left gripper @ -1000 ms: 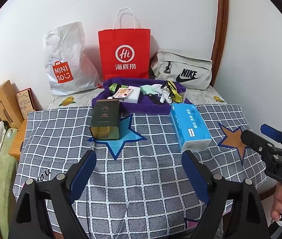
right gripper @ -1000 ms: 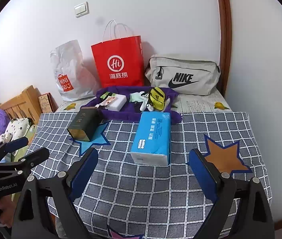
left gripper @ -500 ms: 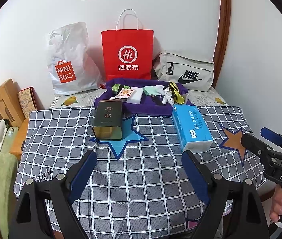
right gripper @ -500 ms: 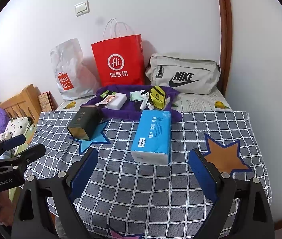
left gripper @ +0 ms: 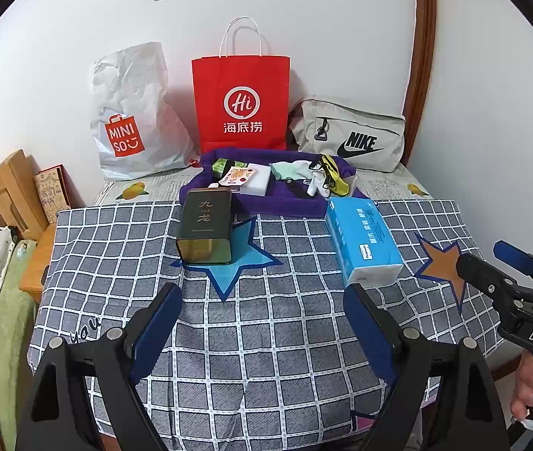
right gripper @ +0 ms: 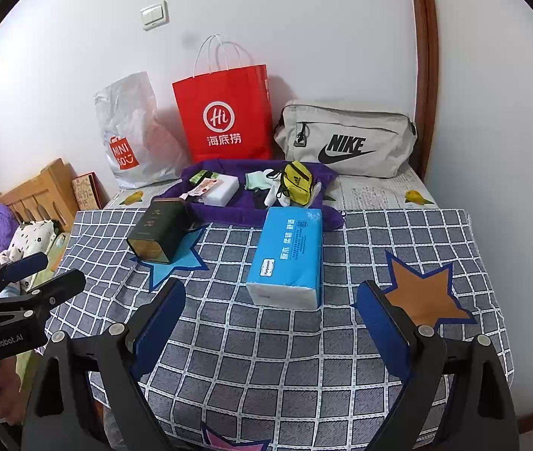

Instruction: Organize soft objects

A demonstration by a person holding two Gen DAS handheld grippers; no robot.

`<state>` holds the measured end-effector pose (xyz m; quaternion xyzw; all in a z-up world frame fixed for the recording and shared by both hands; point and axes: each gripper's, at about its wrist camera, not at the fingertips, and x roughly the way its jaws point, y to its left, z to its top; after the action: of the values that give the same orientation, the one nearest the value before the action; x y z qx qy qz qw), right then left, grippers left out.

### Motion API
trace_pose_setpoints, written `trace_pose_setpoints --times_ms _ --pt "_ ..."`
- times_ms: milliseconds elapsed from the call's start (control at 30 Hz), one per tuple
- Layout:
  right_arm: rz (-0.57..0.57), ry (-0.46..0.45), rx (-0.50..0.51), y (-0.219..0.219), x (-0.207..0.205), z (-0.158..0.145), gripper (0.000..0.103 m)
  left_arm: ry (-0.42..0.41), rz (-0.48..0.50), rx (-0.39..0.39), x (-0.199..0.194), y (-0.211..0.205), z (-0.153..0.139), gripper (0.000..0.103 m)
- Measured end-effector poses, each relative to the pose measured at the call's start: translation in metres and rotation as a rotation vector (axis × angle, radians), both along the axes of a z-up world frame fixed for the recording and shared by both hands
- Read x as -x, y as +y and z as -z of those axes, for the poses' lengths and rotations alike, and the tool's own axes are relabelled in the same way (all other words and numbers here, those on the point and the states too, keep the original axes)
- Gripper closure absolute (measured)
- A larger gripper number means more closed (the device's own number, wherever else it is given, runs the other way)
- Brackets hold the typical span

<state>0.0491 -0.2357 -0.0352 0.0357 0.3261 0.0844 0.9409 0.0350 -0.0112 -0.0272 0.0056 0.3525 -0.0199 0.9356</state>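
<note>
The blue tissue pack (right gripper: 291, 251) is taken to be the soft thing to be moved next, though that is only a guess. It is laid flat on the checked cloth (right gripper: 266, 357) that covers the desk, with nothing touching it except the cloth.

Its long side is pointed away from the cameras, toward the purple tray (right gripper: 266, 212) at the back, where small soft things like socks (right gripper: 262, 180) are already kept. Its short white end is turned toward the front.

From the right hand-held gripper (right gripper: 272, 314), the pack is seen straight ahead and a little farther back, right in line with the gap between the jaws. From the left hand-held gripper (left gripper: 262, 317), the pack (left gripper: 362, 238) is seen off to the right side, and the dark tea tin (left gripper: 206, 231) is closer to its line instead. So the right hand-held gripper is judged to be the better placed one.

Both hand-held grippers are held wide apart, and nothing is held in either. The pack could be squeezed across its narrow width if the right one were pushed forward.
</note>
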Motion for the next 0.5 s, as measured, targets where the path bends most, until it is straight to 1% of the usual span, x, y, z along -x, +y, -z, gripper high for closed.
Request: trace_pose_setpoints --times_ms 500 --pt "-0.007 0.003 0.01 0.0033 0.0015 0.0016 0.011 0.0 0.001 0.0 0.0005 -0.0003 -0.0002 0.016"
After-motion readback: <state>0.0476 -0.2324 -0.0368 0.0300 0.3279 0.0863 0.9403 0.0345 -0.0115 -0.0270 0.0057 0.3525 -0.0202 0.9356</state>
